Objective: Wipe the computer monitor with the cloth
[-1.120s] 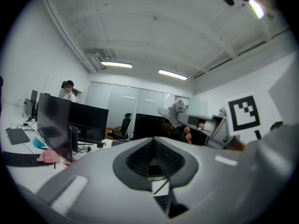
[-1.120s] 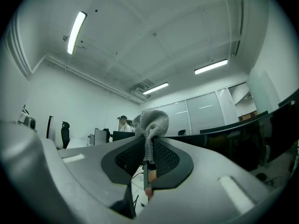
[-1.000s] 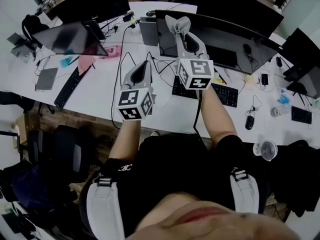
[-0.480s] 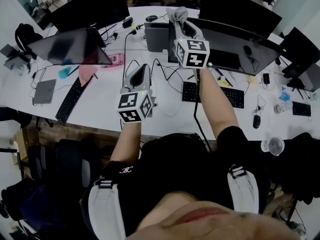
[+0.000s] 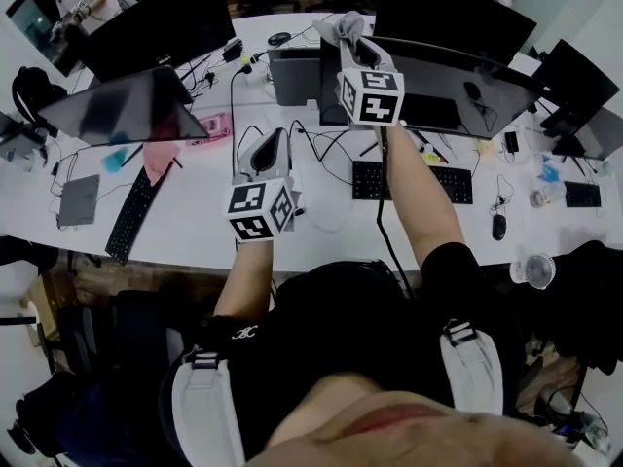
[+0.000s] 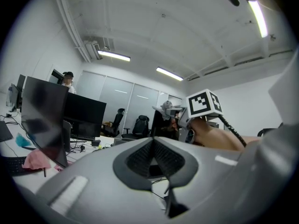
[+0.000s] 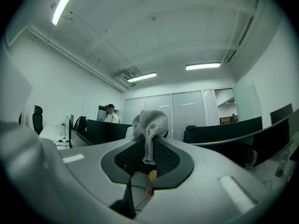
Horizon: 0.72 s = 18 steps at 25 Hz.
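Two tools are up over a long white worktop (image 5: 195, 217). The right tool (image 5: 352, 45) is clamped on one grey knitted cloth (image 5: 345, 27), which bunches above the jaws and hangs down between them in the right gripper view. The cloth sits at the upper left corner of the wide dark monitor (image 5: 467, 86); whether it touches the screen cannot be told. The left tool (image 5: 275, 136) is held lower and nearer the person, well apart from the monitor, with its jaws together and nothing between them.

One black keyboard (image 5: 414, 181) lies in front of the monitor under the right forearm, and a second keyboard (image 5: 129, 212) lies far to the left. Loose black cables (image 5: 316, 149) loop across the worktop between the left tool and the monitor. One grey box (image 5: 292, 78) stands just beside the monitor's left edge. One mouse (image 5: 498, 227) and one small fan (image 5: 531, 269) lie to the right. Another screen (image 5: 443, 8) stands behind the monitor, and a tilted one (image 5: 122, 110) to the left. One person (image 7: 110, 112) stands in the background.
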Available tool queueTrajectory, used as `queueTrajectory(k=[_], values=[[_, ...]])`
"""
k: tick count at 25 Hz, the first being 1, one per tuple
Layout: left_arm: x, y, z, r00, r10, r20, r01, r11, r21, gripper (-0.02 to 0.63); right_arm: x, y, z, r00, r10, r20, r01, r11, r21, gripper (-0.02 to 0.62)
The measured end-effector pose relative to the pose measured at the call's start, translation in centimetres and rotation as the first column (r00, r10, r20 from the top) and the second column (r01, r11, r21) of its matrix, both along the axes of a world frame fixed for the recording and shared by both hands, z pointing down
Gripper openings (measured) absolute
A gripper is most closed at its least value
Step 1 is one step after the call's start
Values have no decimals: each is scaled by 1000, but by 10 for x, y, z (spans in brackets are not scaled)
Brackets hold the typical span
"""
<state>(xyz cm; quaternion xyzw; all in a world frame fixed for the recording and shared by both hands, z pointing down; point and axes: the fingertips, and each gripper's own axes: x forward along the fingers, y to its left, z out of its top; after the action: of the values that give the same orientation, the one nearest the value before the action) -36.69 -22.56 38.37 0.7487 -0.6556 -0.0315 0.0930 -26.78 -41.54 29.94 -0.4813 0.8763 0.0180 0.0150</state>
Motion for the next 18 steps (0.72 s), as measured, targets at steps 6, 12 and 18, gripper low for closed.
queueTrajectory(k=[6,12,18], values=[[27,-15,2,999,47,6,-47,999,-10,54,38,-11,-2,998,56,-11,-56,998,-4,48],[67,-30,1,996,84,10,-83,996,-19,54,97,-23,-3,991,127,-28,-128,992,-8,48],[122,-42,-1,993,119,14,-119,993,-21,54,169,-37,-4,982,186,-35,-186,982,-21,48]])
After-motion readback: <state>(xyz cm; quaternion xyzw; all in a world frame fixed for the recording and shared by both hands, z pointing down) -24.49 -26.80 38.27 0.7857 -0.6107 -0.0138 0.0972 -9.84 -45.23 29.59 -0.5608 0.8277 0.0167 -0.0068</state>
